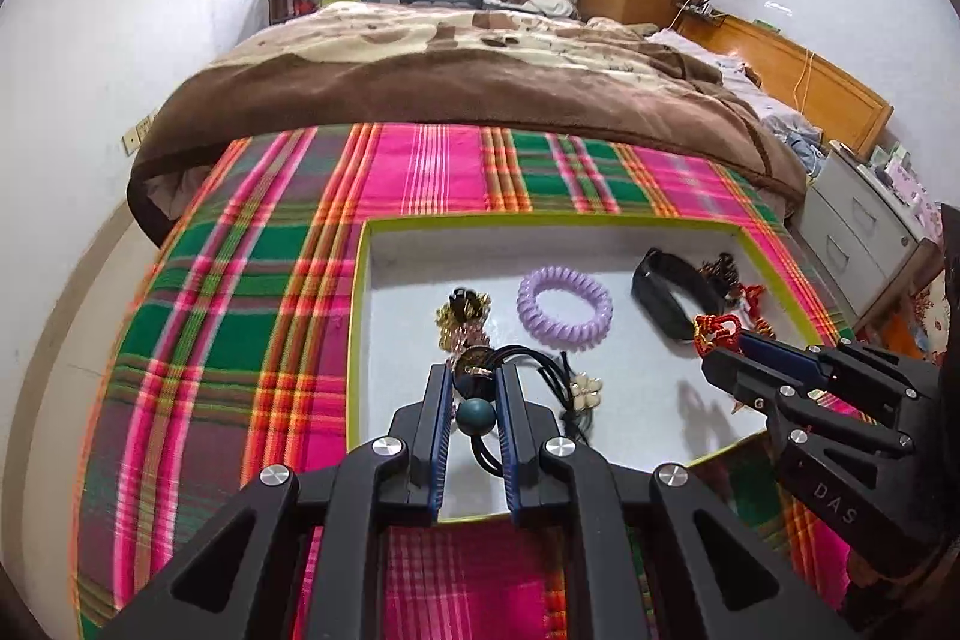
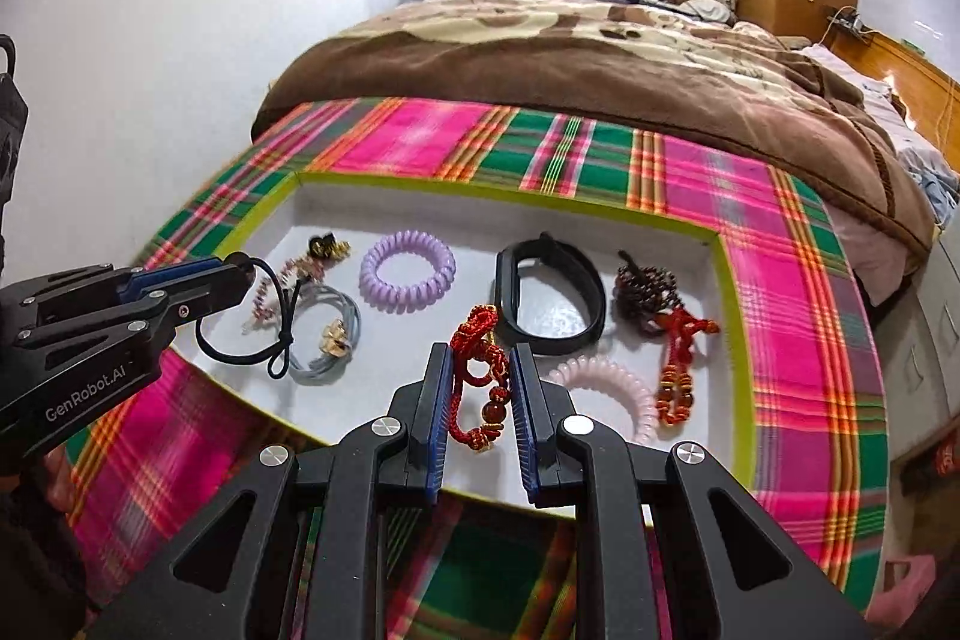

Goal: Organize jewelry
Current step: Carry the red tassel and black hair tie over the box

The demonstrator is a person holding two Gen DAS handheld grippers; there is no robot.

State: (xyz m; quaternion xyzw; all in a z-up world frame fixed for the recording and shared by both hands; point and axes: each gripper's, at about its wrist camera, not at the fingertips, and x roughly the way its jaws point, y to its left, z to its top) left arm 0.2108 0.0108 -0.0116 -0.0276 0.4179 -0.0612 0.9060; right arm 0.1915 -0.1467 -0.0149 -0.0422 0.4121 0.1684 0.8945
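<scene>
A shallow white tray with a lime-green rim (image 1: pixel 359 316) (image 2: pixel 735 316) lies on a plaid cloth. My left gripper (image 1: pixel 474 376) (image 2: pixel 240 271) is shut on a black hair tie with a teal bead (image 1: pixel 474 415), whose loop (image 2: pixel 264 316) hangs over the tray's near left part. My right gripper (image 2: pixel 480 361) (image 1: pixel 717 343) is shut on a red knotted cord bracelet (image 2: pixel 480 376) (image 1: pixel 714 328) above the tray's middle. In the tray lie a purple coil hair tie (image 1: pixel 564 307) (image 2: pixel 408 277), a black wristband (image 1: pixel 675 295) (image 2: pixel 549 301), a pink coil tie (image 2: pixel 606 388), a grey tie with gold flower (image 2: pixel 333 340) and dark beads with a red tassel (image 2: pixel 651 295).
The plaid cloth (image 1: pixel 240 316) (image 2: pixel 804 316) covers the bed's near end. A brown blanket (image 1: pixel 456 94) lies behind it. A gold hair clip (image 1: pixel 462 310) (image 2: pixel 327 247) sits at the tray's far left. A grey drawer cabinet (image 1: pixel 864 232) stands to the right of the bed.
</scene>
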